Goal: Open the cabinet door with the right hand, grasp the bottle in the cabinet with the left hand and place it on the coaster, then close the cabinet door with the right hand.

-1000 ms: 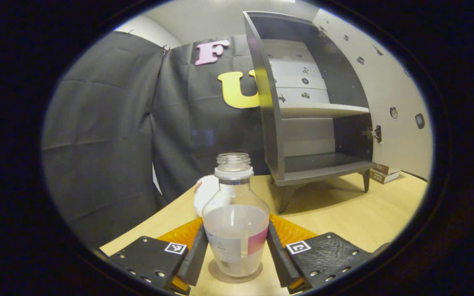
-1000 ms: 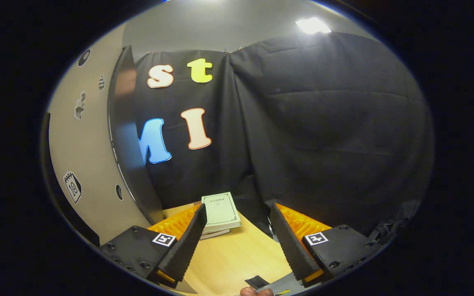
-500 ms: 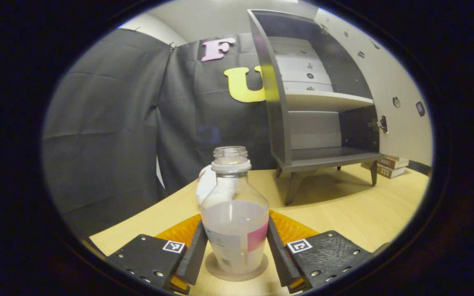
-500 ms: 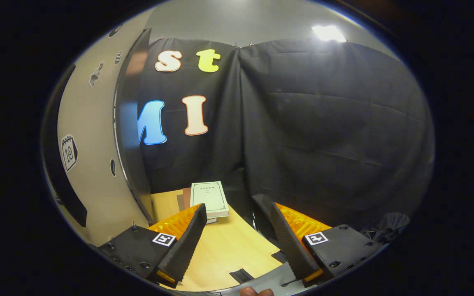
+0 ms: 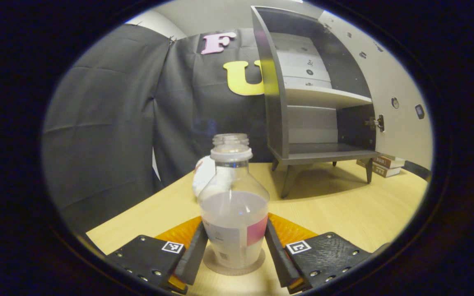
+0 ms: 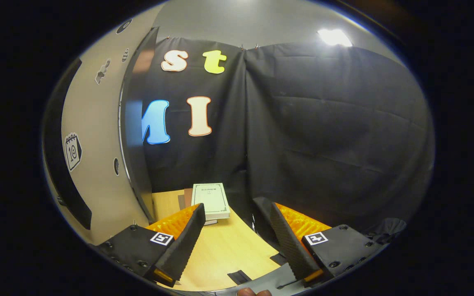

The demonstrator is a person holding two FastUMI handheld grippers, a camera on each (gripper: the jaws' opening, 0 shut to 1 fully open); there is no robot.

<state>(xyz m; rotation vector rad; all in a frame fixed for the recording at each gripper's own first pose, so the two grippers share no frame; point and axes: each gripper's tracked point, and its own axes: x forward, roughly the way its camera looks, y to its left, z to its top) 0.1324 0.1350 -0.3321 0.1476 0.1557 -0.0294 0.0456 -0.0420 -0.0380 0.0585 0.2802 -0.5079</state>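
Clear plastic, uncapped and partly filled with a cloudy liquid, the bottle [image 5: 234, 213] stands upright on the round brown coaster [image 5: 233, 265] on the pale wooden table [image 5: 344, 209]. In the left gripper view, the left hand-held gripper [image 5: 233, 257] is clamped on the bottle, its two fingers pressing against the lower body from either side, at the level of the label. A white, fluffy thing [image 5: 203, 181] lies on the table just behind the bottle; what it is cannot be told. Farther back to the right stands the grey cabinet [image 5: 286, 94] on short legs, its door [image 5: 393, 82] swung wide open and both of its shelves bare. A small stack of books [image 5: 381, 164] rests on the table beyond the cabinet. In the right gripper view, the right hand-held gripper [image 6: 237, 242] hangs above the table with its fingers spread apart and nothing between them. The open door [image 6: 97, 135], dotted with small stickers, is at the left of that view, and a pale book [image 6: 210, 199] lies on the table ahead, near the black cloth wall.
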